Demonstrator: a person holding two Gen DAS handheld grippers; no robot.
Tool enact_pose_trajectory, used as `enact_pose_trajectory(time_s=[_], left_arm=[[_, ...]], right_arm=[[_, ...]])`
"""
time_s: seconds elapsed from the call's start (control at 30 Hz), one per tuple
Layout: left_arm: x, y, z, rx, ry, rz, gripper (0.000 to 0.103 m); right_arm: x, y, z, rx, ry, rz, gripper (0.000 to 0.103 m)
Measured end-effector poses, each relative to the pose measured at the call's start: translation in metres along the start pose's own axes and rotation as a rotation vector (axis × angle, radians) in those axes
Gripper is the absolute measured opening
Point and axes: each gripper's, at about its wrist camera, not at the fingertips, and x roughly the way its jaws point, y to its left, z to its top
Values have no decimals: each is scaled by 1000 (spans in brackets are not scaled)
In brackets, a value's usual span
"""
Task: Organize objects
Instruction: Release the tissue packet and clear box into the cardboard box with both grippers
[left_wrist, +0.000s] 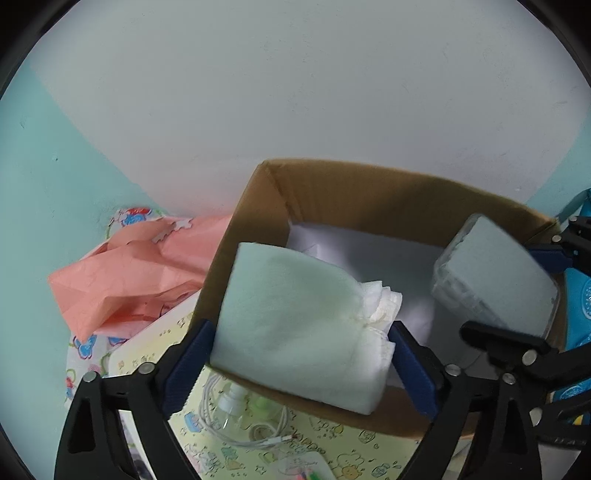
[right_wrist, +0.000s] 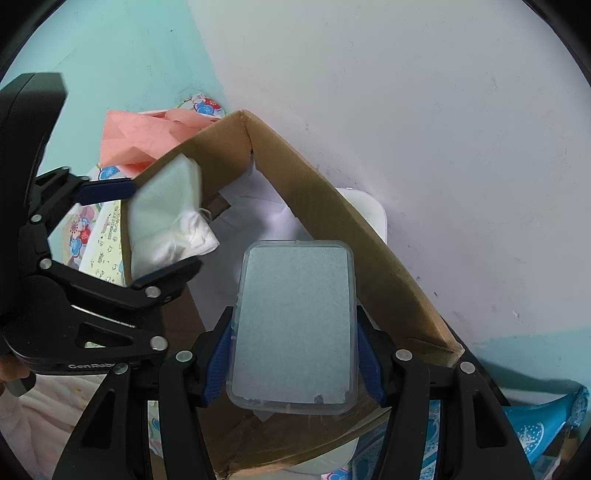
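Observation:
An open cardboard box (left_wrist: 369, 173) (right_wrist: 332, 221) stands against the wall, with white paper (left_wrist: 351, 243) in its bottom. A folded white cloth pad (left_wrist: 295, 325) (right_wrist: 166, 206) hangs over the box's near-left edge, between the blue pads of my left gripper (left_wrist: 301, 328) (right_wrist: 162, 225). The jaws stand wide and do not squeeze the cloth pad. My right gripper (right_wrist: 295, 314) (left_wrist: 498, 290) is shut on a clear plastic case with a grey-blue lid (right_wrist: 295, 321) (left_wrist: 495, 269), held over the box's right side.
A pink plastic bag (left_wrist: 129, 273) lies left of the box on flowered cloth. In front are a yellow cartoon-print board (left_wrist: 258, 454), a white cable (left_wrist: 236, 435) and a small spray bottle (left_wrist: 236, 402). A blue patterned bag (right_wrist: 535, 432) sits at the right; a white object (right_wrist: 373, 210) stands behind the box.

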Motion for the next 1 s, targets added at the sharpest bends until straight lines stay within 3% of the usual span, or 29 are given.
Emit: enact_pose_trajectory(time_s=[0.2,0.47,0.6,0.63,0.77,1.0], left_arm=[[-12,-6,-3,75,-30,80,102],[-3,6,-5,44,-2,-14,102],[-1,5,-6,42,7,-20,102],[0,5,-7,46,4,-18,102],[3,8,-8,32,13,-31,102],[-4,16,-12,-21,18,-114,103]], right_arm=[[-1,-4,0,18,-6,11,62],[-2,-7,1,15,2,16,63],[2,0,6,-5,17,13,65],[3,1,6,-5,15,13,66],[0,1,8,-4,-8,-21,87],[-9,2,6,11,-21,-27,92]])
